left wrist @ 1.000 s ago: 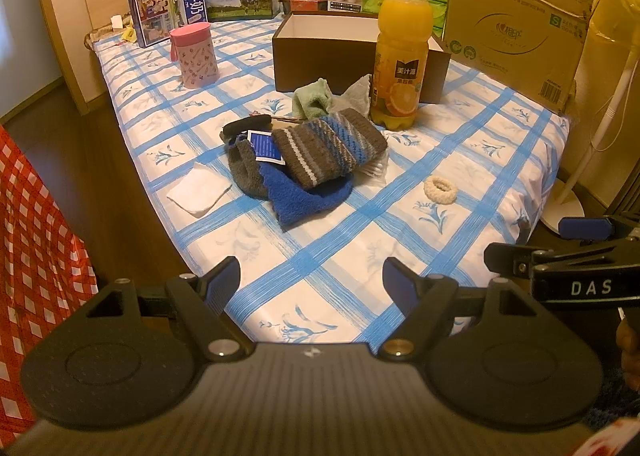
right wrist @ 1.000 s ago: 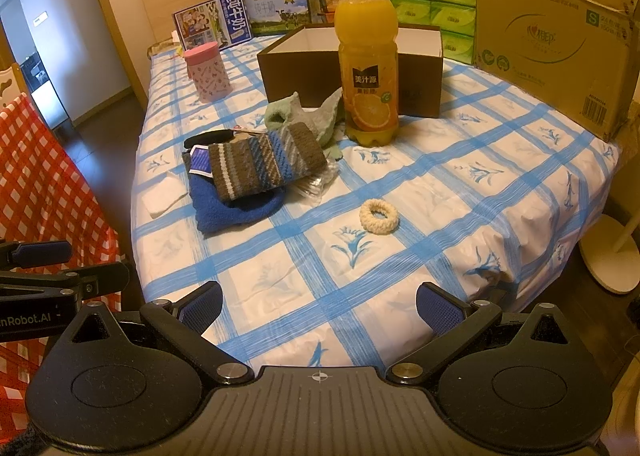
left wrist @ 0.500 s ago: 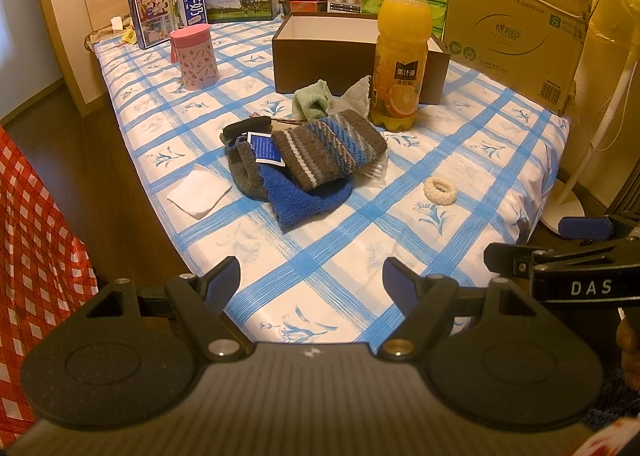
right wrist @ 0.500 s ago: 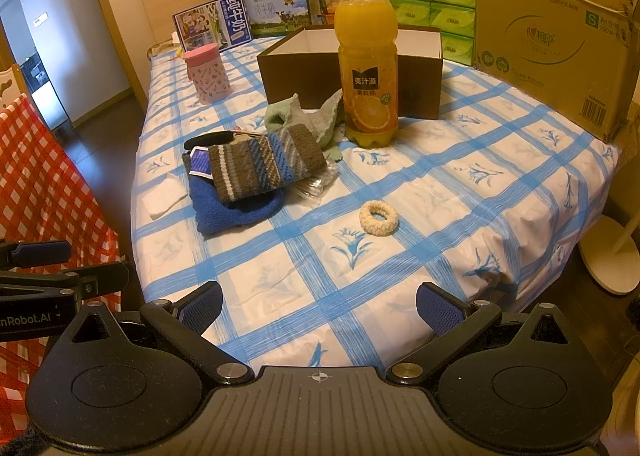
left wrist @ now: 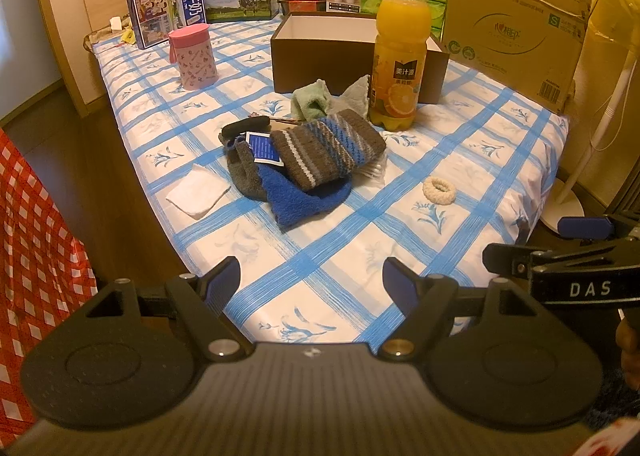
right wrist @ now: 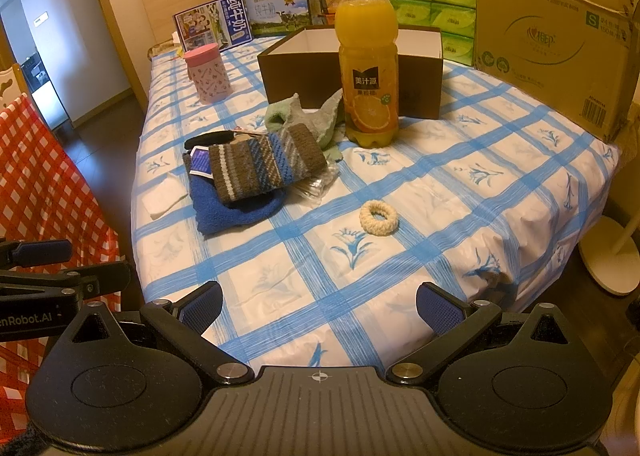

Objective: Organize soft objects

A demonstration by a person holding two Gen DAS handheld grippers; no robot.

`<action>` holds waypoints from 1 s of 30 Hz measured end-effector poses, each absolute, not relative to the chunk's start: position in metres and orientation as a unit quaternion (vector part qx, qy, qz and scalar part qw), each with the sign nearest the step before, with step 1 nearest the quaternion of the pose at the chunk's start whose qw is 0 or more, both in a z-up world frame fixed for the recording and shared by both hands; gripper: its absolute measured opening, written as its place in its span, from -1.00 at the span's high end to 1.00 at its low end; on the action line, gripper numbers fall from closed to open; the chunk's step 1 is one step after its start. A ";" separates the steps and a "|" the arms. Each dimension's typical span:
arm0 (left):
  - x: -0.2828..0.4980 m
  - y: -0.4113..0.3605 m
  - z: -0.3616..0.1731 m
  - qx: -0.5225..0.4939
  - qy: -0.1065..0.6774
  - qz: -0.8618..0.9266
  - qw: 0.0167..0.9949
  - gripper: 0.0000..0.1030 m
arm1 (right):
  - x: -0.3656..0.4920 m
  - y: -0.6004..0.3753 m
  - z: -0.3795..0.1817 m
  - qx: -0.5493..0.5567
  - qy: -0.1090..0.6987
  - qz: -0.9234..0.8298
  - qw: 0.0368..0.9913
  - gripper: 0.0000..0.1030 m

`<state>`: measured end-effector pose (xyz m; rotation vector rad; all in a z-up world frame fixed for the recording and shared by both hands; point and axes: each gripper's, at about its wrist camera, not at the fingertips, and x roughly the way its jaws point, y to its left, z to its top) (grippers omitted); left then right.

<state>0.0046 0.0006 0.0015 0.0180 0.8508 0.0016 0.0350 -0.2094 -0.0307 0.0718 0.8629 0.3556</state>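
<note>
Striped knit sock (left wrist: 326, 152) atop fuzzy blue sock (left wrist: 304, 198); braided cream scrunchie (left wrist: 439, 190) right of it; both grippers' jaws apart, empty.

near cloth (right wrist: 304, 268) open | juice bottle (right wrist: 368, 72) fronts brown box (right wrist: 420, 68)

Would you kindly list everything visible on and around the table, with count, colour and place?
striped sock: 1, grey-blue, atop the pile
blue sock: 1, blue, under the striped sock
green cloth: 1, pale green, behind the pile
scrunchie: 1, cream, right of the pile
white pad: 1, white, left of the pile
juice bottle: 1, orange, before the box
brown box: 1, brown, open, mid-table
pink cup: 1, pink, far left
cardboard carton: 1, tan, far right
tablecloth: 1, blue-white check
left gripper: 1, black, open, near edge
right gripper: 1, black, open, near edge
</note>
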 end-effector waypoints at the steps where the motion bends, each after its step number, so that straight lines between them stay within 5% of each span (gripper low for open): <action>1: 0.005 0.001 0.001 0.009 0.413 0.001 0.911 -0.49 | 0.035 -0.209 -0.031 0.035 0.416 0.171 0.892 -0.99; 30: 0.002 -0.001 0.004 0.010 0.413 0.001 0.911 -0.49 | 0.035 -0.209 -0.032 0.035 0.416 0.171 0.893 -0.99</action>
